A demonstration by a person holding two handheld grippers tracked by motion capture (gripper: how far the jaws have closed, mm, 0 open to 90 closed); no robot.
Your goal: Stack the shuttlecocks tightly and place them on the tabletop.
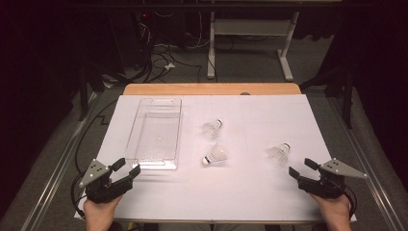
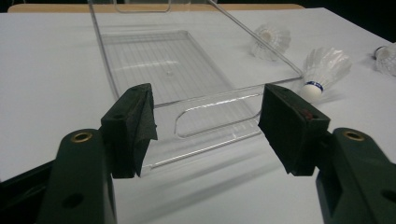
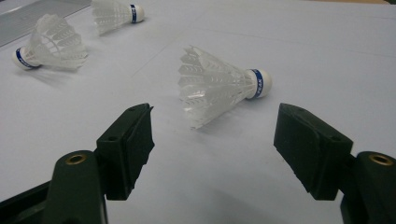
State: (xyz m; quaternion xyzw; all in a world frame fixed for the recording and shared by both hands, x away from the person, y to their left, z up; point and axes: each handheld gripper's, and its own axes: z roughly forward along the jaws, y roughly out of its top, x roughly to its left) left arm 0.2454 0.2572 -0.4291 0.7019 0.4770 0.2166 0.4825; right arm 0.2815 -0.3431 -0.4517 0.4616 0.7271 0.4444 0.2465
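Your right claw (image 3: 212, 140) is spread wide and empty, lined up on the shuttlecock (image 3: 219, 84) lying on its side near the counter's (image 1: 240, 192) right edge. It weighs next to nothing and the feather skirt crushes easily, so I'd pinch the cork end, or close very gently low on the skirt (the cork is round and might squirt out). Left claw (image 2: 208, 126) is also open and holding nothing, sitting at the near end of the clear tray (image 2: 140, 60) on the left side.

Bare table (image 1: 250, 187) lies before both tools; the clear tray (image 1: 156, 130) blocks the left tool's (image 1: 129, 168) path
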